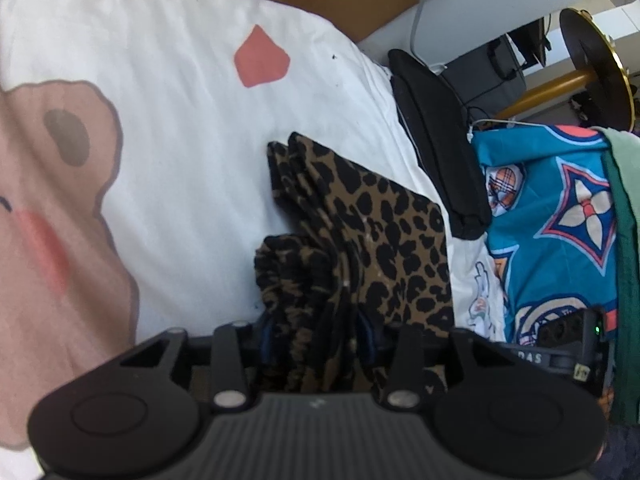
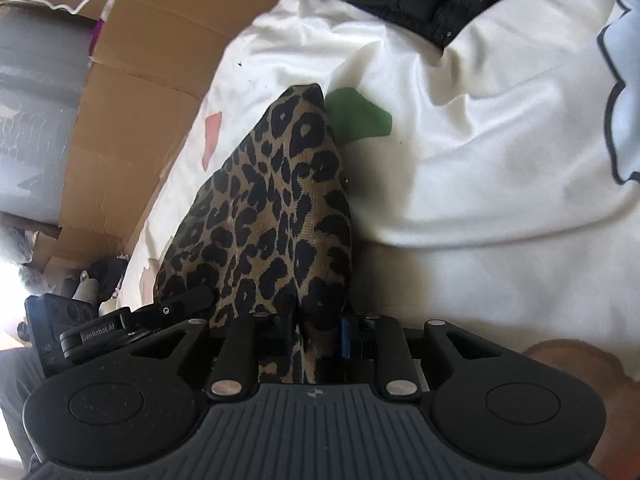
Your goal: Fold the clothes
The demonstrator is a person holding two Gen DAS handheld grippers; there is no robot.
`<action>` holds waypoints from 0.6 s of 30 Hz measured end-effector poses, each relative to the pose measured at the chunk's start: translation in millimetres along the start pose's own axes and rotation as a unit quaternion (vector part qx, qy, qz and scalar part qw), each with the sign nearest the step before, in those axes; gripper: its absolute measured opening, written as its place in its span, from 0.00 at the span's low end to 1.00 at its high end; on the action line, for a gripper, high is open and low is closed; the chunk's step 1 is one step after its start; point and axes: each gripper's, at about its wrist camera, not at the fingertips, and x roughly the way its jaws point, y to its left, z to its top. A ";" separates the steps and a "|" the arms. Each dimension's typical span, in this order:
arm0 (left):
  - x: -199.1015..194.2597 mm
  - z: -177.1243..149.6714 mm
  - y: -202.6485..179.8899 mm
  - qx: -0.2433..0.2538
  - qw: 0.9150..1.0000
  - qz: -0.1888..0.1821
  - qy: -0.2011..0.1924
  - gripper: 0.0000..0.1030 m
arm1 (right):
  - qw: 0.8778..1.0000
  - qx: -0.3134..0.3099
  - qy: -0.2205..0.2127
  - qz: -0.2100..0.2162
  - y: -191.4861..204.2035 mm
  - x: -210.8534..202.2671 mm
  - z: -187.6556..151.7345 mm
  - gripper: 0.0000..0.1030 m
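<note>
Now, garment: your leopard-print garment (image 1: 372, 224) lies partly folded on the white bear-print bedsheet (image 1: 180, 128), its far end resting on the sheet and its near end gathered up into both tools.
Landmark: take the folded black garment (image 1: 436, 152) as your reference; the leopard piece lies just beside it, on the side toward the bear's face.
Left gripper (image 1: 316, 332): you have it clenched on the bunched, ruffled elastic edge, cloth filling the gap between the jaws.
Right gripper (image 2: 316, 328): you are grasping a smoother doubled edge of the same garment, which rises from the jaws to a point near the green patch (image 2: 356, 116) on the sheet.
Handling: judge it light, thin and stretchy; it will sag and slide rather than keep a crease.
Where to hold: stay on the layered edges and corners, taking every layer, since a single ply would likely slip out.
Risk: the gathered waistband may bunch unevenly, so tension both ends alike before you lay it down.
Beyond the black garment: a teal patterned cloth (image 1: 560, 216), well apart from your work.
</note>
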 end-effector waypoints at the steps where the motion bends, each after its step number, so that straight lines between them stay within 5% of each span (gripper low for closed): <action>1: 0.9 0.8 0.2 -0.001 1.000 -0.001 0.003 0.38 | 1.000 -0.008 0.002 -0.006 4.0 0.2 0.6 0.21; 11: 0.9 1.5 -14.8 -0.010 0.999 0.030 0.004 0.29 | 0.995 -0.071 0.031 -0.062 33.7 3.1 4.7 0.06; 18: -17.7 -11.2 -41.1 0.017 0.996 0.076 -0.038 0.26 | 0.989 -0.129 0.024 -0.062 54.3 -13.9 7.3 0.05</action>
